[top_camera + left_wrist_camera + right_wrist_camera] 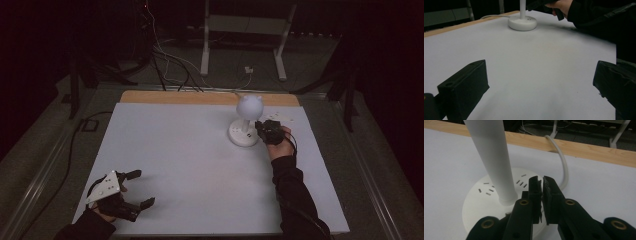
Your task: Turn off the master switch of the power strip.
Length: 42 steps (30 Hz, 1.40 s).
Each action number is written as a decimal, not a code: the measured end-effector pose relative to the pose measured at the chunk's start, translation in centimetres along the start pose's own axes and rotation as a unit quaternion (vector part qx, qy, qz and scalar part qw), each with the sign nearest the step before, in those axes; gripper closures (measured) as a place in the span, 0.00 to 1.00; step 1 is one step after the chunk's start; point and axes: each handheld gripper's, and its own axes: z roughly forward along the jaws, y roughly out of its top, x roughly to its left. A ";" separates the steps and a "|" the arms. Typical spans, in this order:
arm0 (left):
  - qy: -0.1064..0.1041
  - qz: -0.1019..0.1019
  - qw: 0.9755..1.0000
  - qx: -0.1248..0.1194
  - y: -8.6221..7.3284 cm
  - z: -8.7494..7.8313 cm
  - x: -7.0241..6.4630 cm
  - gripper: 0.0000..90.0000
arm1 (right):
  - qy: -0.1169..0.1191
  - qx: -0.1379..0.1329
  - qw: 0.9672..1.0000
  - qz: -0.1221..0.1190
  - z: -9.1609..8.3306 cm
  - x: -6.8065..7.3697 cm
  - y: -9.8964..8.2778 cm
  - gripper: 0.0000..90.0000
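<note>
I have the right gripper (pixel 270 131) at the round base (pixel 243 136) of the white lamp (pixel 248 107), which stands toward the far right of the worktop (pixel 190 165), its cord (pixel 562 162) running off the back edge. In the right gripper view the jaws are pressed together, nothing between them, with the tips hovering over the base (pixel 481 202) just beside the lamp's stem (pixel 492 160). The small slots (pixel 521 182) moulded into the base lie just ahead of the tips. I judge the step in hand to be pressing a switch on that base, though I cannot make out a button under the jaws.

To do it well I would keep the jaws shut so they act as one blunt finger, come straight down rather than at a slant, and press lightly: the base is light-looking and a sideways push could slide or tip the lamp. I would also stay clear of the stem and the cord.

My left gripper (pixel 122 195) rests near the front left corner, jaws spread wide and holding nothing, well apart from the lamp; it could steady the base if it skates.
</note>
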 end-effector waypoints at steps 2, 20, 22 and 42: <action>0.000 -0.001 1.000 0.000 0.0 0.0 0.0 0.00 | 0.002 0.000 1.000 0.002 -0.1 -0.1 -0.1 0.92; 0.000 0.000 1.000 -0.001 0.0 0.0 0.0 0.01 | 0.077 -0.028 0.996 0.042 -2.1 -2.2 -0.6 0.17; 0.000 0.000 1.000 -0.002 0.0 0.0 0.0 0.00 | 0.085 -0.026 0.995 0.052 -2.3 -2.4 -0.6 0.16; 0.000 0.001 1.000 0.001 0.0 0.0 0.0 0.01 | 0.137 -0.025 0.990 0.028 -5.1 -2.2 -1.7 0.00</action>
